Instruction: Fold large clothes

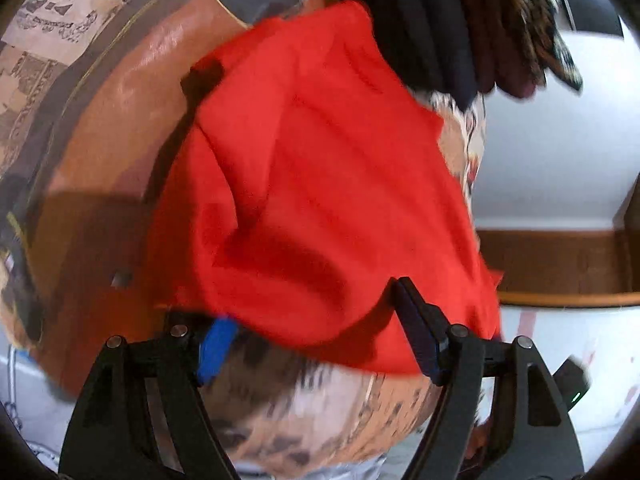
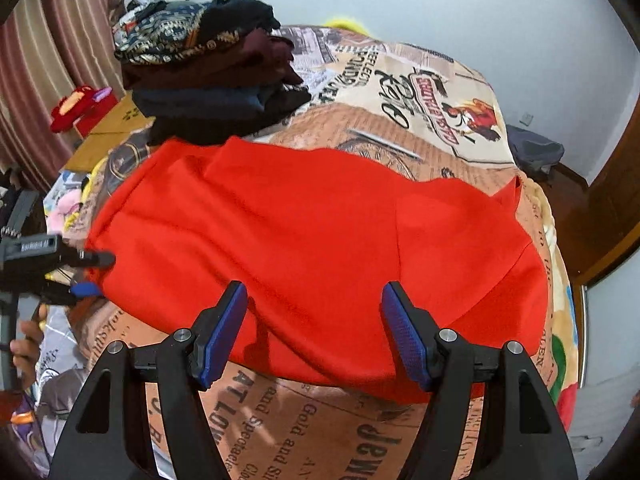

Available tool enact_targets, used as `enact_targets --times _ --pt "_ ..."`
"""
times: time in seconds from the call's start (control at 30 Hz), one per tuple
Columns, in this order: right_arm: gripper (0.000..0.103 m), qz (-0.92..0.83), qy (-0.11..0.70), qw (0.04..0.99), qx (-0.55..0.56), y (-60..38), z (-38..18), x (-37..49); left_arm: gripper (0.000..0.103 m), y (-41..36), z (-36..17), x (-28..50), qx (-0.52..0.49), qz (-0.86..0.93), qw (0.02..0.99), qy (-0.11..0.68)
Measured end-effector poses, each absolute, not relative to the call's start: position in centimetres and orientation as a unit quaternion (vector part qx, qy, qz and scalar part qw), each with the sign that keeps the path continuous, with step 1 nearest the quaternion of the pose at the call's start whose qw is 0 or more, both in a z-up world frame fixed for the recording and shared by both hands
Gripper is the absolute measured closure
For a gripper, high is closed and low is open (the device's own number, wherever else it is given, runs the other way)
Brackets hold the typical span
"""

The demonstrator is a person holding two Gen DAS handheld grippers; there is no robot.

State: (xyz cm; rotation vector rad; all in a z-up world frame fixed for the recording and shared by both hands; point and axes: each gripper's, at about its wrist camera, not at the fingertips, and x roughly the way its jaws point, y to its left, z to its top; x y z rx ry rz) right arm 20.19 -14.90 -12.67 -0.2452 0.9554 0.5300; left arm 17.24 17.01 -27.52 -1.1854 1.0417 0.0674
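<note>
While the right tongs (image 2: 314, 328) stand with jaws apart just over the near edge of the red garment (image 2: 312, 232), gripping nothing, the left tongs (image 1: 312, 332) are parted too, with the cloth's hem draped between their fingers. Spread over the printed bedspread (image 2: 304, 420), the garment lies on the bed. Beyond the garment, touching its far edge, sits a stack of folded dark clothes (image 2: 216, 80), with the white wall (image 2: 500, 12) behind.
</note>
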Motion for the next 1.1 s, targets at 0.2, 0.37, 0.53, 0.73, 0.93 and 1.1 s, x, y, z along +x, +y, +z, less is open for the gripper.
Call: enact_targets --times 0.2,0.37,0.53,0.73,0.93,1.1 --pt "0.037 0.245 0.479 0.834 -0.125 -14.8 -14.6 20.8 0.029 18.7 -28.7 19.4 -0.544 0.056 0.720 0.428" --pt "0.035 0.238 0.485 0.826 -0.163 -14.0 -15.8 20.6 0.044 20.1 -29.3 20.6 -0.536 0.103 0.740 0.392" --pt "0.035 0.247 0.481 0.824 -0.169 -12.9 -14.1 21.1 0.082 20.5 -27.6 20.7 -0.534 0.089 0.760 0.359" --pt "0.035 0.271 0.458 0.834 -0.145 -9.4 -11.5 22.3 0.086 20.7 -19.7 19.2 -0.480 0.076 0.825 0.289" --pt "0.035 0.335 0.484 0.800 -0.117 -3.6 -13.0 22.0 0.086 21.3 -11.2 16.0 -0.427 0.078 0.873 0.223" --pt "0.034 0.380 0.521 0.754 -0.124 1.0 -17.2 20.2 0.086 20.5 -8.7 16.1 -0.404 0.085 0.883 0.225"
